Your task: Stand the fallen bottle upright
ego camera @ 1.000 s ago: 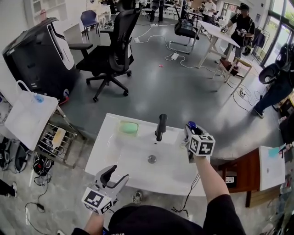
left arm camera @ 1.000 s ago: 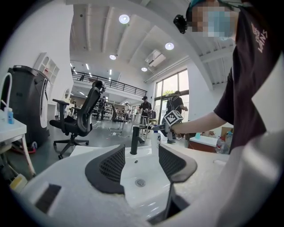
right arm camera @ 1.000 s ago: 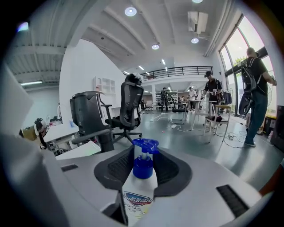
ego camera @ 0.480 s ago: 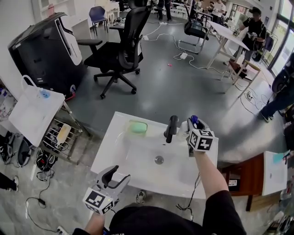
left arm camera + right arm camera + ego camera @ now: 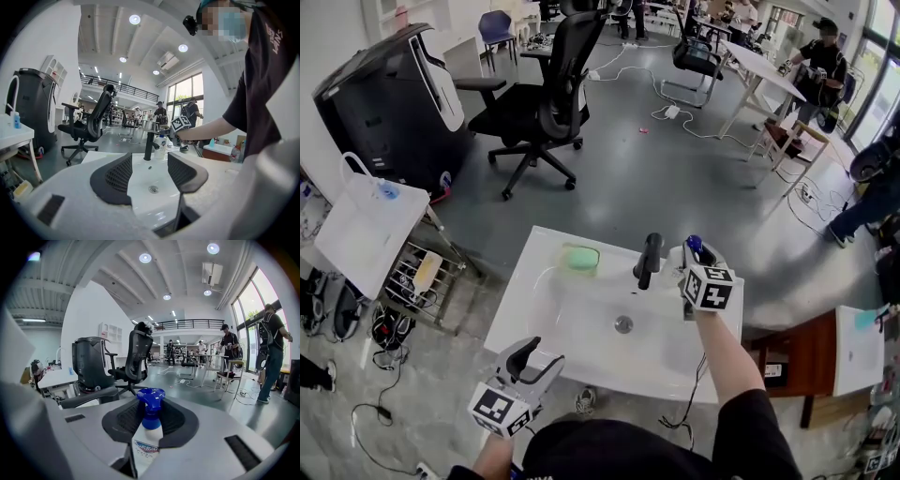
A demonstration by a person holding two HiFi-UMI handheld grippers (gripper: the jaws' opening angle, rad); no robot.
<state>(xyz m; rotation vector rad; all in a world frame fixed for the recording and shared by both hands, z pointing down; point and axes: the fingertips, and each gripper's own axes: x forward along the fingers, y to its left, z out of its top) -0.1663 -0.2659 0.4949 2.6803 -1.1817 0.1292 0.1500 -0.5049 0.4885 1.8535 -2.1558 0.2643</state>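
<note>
A white bottle (image 5: 148,442) with a blue cap (image 5: 693,246) sits between the jaws of my right gripper (image 5: 150,411), which are closing; the pads hug its neck just below the cap. In the left gripper view the bottle (image 5: 161,144) looks upright on the white sink's back rim, right of the black faucet (image 5: 649,260). My right gripper (image 5: 691,260) reaches it from the near side. My left gripper (image 5: 534,361) hangs open at the sink's front left edge with nothing between its fingers; through its jaws I see the basin (image 5: 150,176).
The white sink (image 5: 525,309) has a drain (image 5: 623,324) in the middle and a green soap (image 5: 580,259) at its back left. A wire rack (image 5: 417,281) stands left of it, a brown cabinet (image 5: 792,352) right. An office chair (image 5: 544,103) stands beyond.
My right gripper with the bottle has come nearer to the faucet. The left gripper has stayed at the sink's front edge.
</note>
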